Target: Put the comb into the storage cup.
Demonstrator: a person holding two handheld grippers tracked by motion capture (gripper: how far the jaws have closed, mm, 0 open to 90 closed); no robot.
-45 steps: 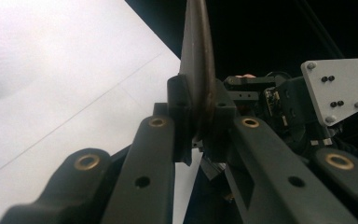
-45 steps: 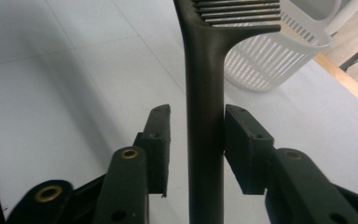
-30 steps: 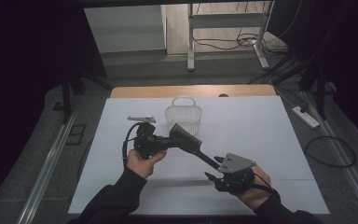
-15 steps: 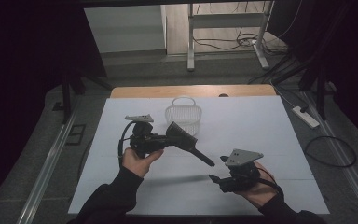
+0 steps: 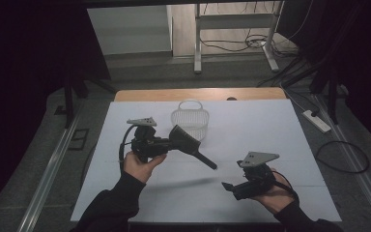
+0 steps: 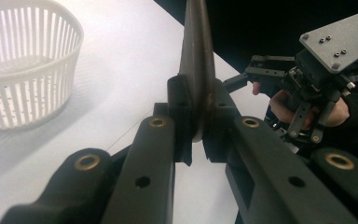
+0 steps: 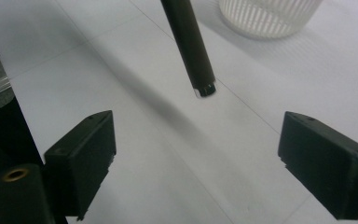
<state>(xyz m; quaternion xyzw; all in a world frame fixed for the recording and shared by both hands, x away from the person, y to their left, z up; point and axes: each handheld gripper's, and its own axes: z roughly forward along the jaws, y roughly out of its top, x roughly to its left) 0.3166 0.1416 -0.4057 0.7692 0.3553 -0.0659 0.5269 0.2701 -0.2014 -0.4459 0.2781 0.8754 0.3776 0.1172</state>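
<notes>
Since the earlier frames, the dustpan [image 5: 186, 139] has risen off the table [image 5: 280, 130], clamped in the left gripper [image 5: 170, 143], near the basket [image 5: 190, 118] at 12 o'clock. Right gripper [image 5: 226, 186], at 5 o'clock, stands released; a handover seems next, needing its jaws around the handle [image 7: 189, 44].

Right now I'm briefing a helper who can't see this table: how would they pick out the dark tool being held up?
Start at the white table and find the white slatted basket near its far edge. Just in front of it, the left claw is shut on a black spatula, whose long handle slopes toward the open right claw. It is the one dark item held above the table, wide at one end.
</notes>
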